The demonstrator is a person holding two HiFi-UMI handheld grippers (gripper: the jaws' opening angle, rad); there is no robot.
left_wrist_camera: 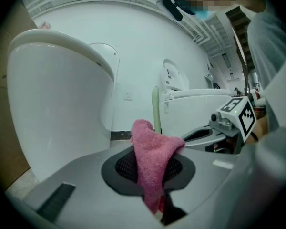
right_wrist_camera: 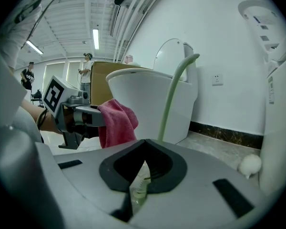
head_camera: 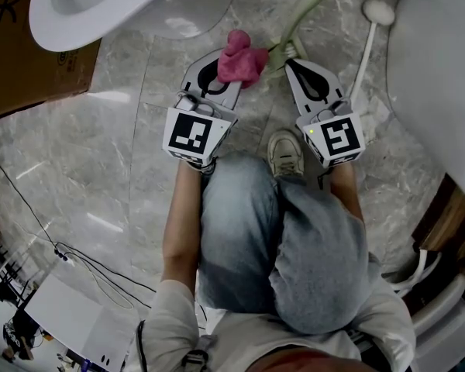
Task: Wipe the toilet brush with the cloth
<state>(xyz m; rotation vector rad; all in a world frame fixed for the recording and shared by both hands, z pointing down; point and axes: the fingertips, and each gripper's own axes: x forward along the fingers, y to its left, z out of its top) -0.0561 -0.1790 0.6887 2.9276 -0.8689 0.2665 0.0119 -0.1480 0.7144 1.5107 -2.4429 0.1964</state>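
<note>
In the head view my left gripper (head_camera: 231, 70) is shut on a pink cloth (head_camera: 242, 59) that bunches up past its tips. Just to its right, my right gripper (head_camera: 291, 57) is shut on the lower end of a pale green toilet brush (head_camera: 304, 6), whose thin handle curves up and away. The left gripper view shows the cloth (left_wrist_camera: 152, 156) draped between the jaws of the left gripper (left_wrist_camera: 150, 168), with the green handle (left_wrist_camera: 155, 111) behind it. In the right gripper view the brush (right_wrist_camera: 171, 99) rises from the right gripper (right_wrist_camera: 142, 168), and the cloth (right_wrist_camera: 115, 120) hangs a short way to the left, apart from the handle.
A white toilet bowl (head_camera: 101, 6) stands at the upper left, and another toilet (head_camera: 434, 76) at the right. A white round-headed stick (head_camera: 368, 37) lies on the marble floor between them. A cardboard box (head_camera: 23, 60) is at the far left. Cables (head_camera: 62, 250) run across the lower left. The person's shoe (head_camera: 285, 155) is below the grippers.
</note>
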